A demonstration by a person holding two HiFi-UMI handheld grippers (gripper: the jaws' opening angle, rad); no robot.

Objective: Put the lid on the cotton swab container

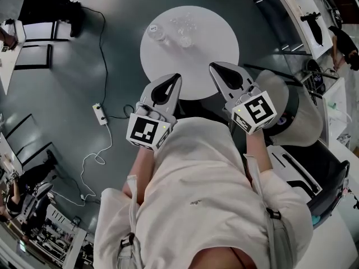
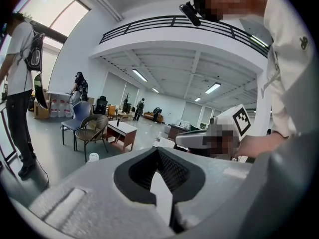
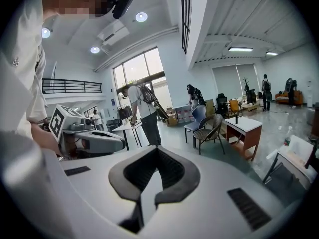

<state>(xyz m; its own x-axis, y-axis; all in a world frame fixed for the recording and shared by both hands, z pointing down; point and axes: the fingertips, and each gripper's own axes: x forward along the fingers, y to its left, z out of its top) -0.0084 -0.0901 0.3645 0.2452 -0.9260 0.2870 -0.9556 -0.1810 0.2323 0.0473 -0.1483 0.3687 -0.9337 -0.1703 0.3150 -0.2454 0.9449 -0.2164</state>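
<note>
Your left gripper (image 1: pixel 177 77) and right gripper (image 1: pixel 213 66) hang short of the bench (image 1: pixel 216 49), fingers closed and empty. The container (image 1: pixel 159 33) is untouched, so you've likely not started.

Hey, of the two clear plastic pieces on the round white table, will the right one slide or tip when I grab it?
The right clear piece looks see-through and small, so probably light and apt to skid on the smooth white table. Glossy plastic may slip under a hard squeeze. Its shape is too small to judge tipping.
</note>
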